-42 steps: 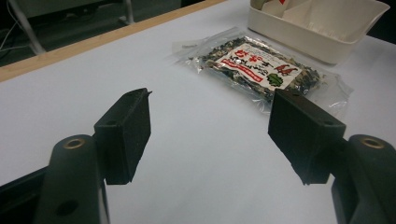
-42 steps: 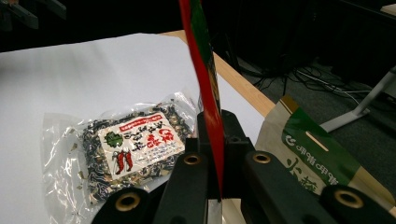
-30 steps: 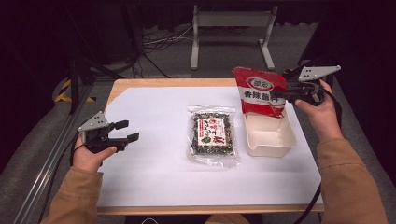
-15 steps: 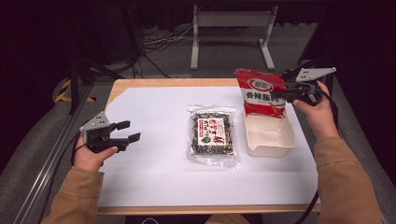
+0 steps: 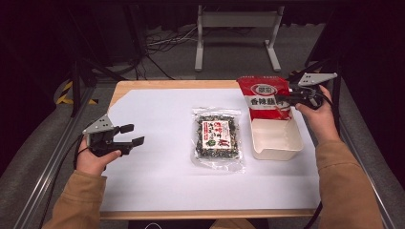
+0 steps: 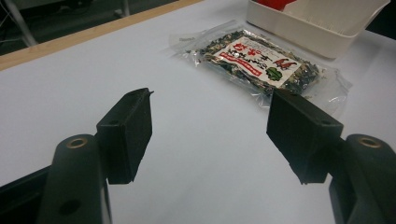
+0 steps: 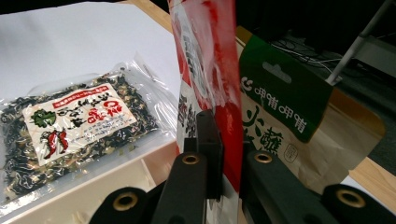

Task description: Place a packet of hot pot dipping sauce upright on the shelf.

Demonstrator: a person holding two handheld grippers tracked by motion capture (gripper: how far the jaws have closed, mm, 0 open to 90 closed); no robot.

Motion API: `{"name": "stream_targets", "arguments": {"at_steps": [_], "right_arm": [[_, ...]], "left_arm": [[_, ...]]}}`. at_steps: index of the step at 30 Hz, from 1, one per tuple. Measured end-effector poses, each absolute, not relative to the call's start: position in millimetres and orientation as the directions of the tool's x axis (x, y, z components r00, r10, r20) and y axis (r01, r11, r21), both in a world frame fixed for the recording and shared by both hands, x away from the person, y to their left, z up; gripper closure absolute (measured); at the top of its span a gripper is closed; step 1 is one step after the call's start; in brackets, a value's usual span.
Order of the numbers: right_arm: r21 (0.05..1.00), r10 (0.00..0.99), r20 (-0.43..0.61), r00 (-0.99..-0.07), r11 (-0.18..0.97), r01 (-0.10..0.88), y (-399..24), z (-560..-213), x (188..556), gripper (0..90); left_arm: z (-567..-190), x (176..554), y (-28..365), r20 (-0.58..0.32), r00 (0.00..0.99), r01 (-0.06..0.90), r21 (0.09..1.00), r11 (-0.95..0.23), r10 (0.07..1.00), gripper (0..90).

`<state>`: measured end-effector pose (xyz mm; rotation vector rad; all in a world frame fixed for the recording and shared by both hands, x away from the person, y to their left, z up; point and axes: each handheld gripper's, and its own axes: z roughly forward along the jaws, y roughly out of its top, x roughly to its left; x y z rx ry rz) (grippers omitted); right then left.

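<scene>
A red snack pouch hangs upright over the far end of the white container. My right gripper is shut on the pouch's right edge. In the right gripper view the jaws pinch the red pouch, and a green-and-brown pouch stands just behind it. A clear bag of dark dried mix lies flat on the white sheet to the left of the container. My left gripper stands open at the left of the table, with nothing between its jaws.
A white sheet covers most of the wooden table. Metal rails run along both sides, and a stand and cables sit on the floor beyond the far edge. The left gripper view has the clear bag and the container ahead.
My right gripper has sunk a little with the red pouch, toward the container. The left gripper has stayed where it was.
</scene>
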<state>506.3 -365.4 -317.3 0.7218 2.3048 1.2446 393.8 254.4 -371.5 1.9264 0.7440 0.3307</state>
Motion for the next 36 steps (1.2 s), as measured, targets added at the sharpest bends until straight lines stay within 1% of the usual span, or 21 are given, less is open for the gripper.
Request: {"name": "stream_targets", "arguments": {"at_steps": [6,8,14,16,25,26,30,31,33,36], "right_arm": [[0.842,0.634,-0.119,-0.764,0.473,0.261,-365,-323,504,88.2],[0.832,0.645,-0.117,-0.755,0.478,0.28,-367,-325,504,88.5],[0.804,0.683,-0.107,-0.722,0.487,0.341,-372,-335,500,88.7],[0.794,0.696,-0.101,-0.71,0.487,0.365,-374,-339,499,88.6],[0.79,0.724,-0.086,-0.685,0.469,0.396,-377,-347,494,88.2],[0.788,0.729,-0.085,-0.68,0.467,0.402,-377,-347,493,86.8],[0.788,0.757,-0.086,-0.648,0.449,0.421,-376,-349,491,76.1],[0.797,0.763,-0.08,-0.641,0.435,0.419,-376,-349,490,72.9],[0.809,0.779,-0.063,-0.624,0.406,0.424,-378,-349,488,63.5],[0.812,0.797,-0.04,-0.602,0.377,0.446,-381,-350,484,53.6]], "left_arm": [[-371,395,253,-0.088,0.777,0.349,0.884,-0.311,0.623,31.5],[-371,396,251,-0.096,0.778,0.355,0.882,-0.309,0.621,31.5],[-372,401,246,-0.082,0.789,0.34,0.883,-0.322,0.609,31.1],[-372,402,244,-0.092,0.791,0.345,0.883,-0.317,0.605,31.0],[-374,408,233,-0.095,0.805,0.342,0.881,-0.327,0.586,27.3],[-375,408,232,-0.105,0.804,0.351,0.878,-0.325,0.585,27.0],[-378,411,228,-0.102,0.807,0.353,0.874,-0.335,0.582,25.8],[-378,412,227,-0.104,0.808,0.355,0.872,-0.337,0.58,25.6],[-379,414,225,-0.099,0.813,0.349,0.871,-0.345,0.574,24.8],[-380,415,222,-0.099,0.813,0.352,0.869,-0.348,0.575,23.3]]}}
